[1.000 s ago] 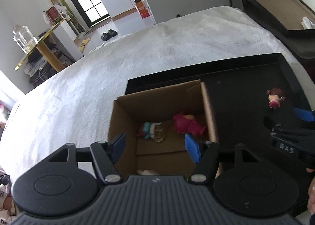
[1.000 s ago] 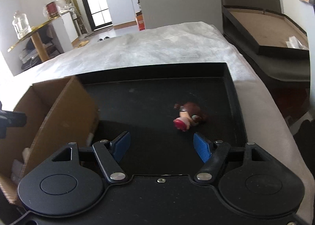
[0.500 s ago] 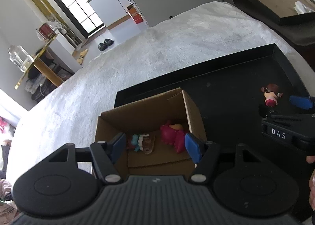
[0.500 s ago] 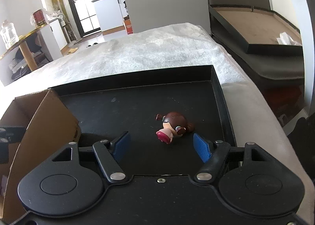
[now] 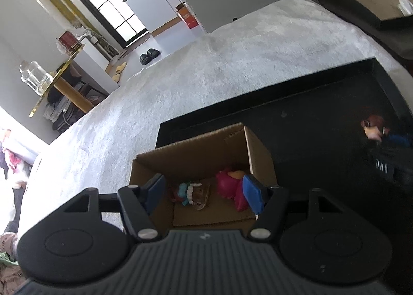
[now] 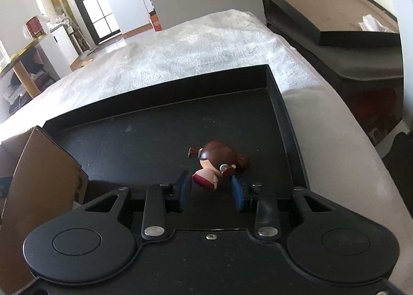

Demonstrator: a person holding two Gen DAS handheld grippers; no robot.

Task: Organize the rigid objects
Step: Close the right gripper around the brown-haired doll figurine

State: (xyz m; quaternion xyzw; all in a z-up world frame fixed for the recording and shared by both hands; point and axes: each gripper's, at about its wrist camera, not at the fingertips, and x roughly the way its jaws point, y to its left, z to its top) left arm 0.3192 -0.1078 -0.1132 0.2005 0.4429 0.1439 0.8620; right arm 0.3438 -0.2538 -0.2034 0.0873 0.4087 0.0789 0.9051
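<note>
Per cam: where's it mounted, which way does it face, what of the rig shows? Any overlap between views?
Left wrist: on the left gripper, looking down into the brown cardboard box holding a pink toy and a teal-and-white toy; its open blue-padded fingers show, plus the right gripper.
Right wrist: on the right gripper, facing forward over the black tray; its fingers flank the brown-haired doll figurine, gaps showing.
Shared: tray, box, figurine, white fuzzy cover.

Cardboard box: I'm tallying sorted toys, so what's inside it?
Inside the brown cardboard box: a pink figurine and a teal-and-white toy. The left gripper hides the near floor.
</note>
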